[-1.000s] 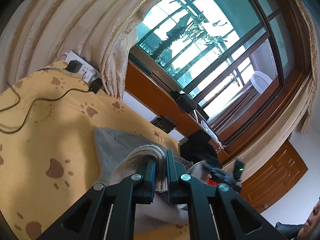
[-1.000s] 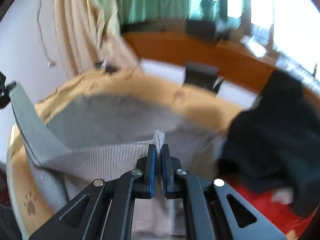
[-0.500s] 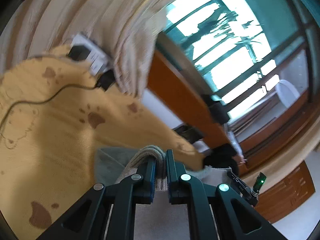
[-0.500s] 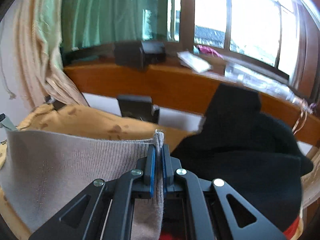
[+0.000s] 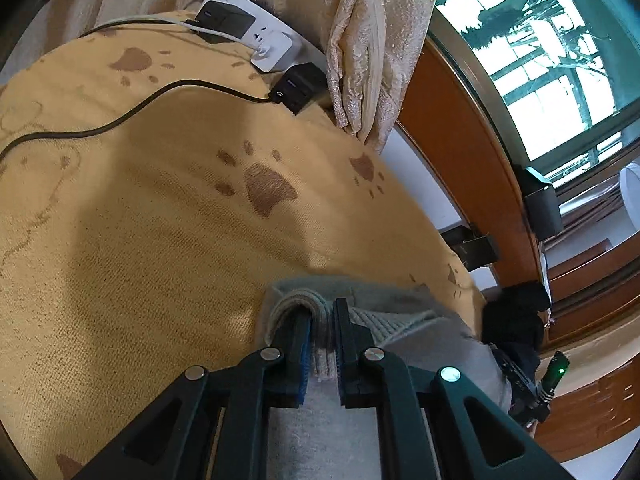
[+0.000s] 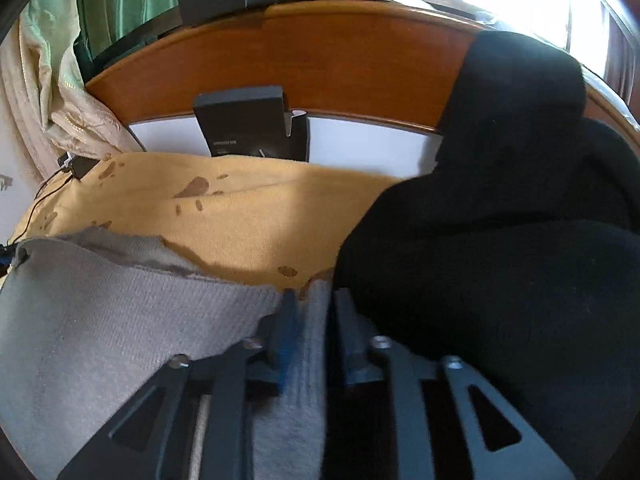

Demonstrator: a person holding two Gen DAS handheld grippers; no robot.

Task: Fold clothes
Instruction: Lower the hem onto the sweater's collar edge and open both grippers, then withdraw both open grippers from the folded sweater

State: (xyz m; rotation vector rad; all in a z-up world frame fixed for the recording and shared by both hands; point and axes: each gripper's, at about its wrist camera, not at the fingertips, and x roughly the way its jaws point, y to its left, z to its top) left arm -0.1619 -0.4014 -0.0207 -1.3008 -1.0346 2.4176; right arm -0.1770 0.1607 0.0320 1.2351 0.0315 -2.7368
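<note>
The left tool (image 5: 322, 320) pinches the grey sweater (image 5: 400, 320) hem. The right tool's (image 6: 316, 312) jaws have just been opening, spread with the sweater's edge between them; a black garment (image 6: 500, 220) lies at three o'clock.

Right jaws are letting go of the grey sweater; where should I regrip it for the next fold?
Take the grey sweater by its ribbed edge, which lies between the right gripper fingers, whose jaws have just been opening. Come from the near side, along the cloth: the black garment crowds the right. The left gripper holds the other end.
</note>
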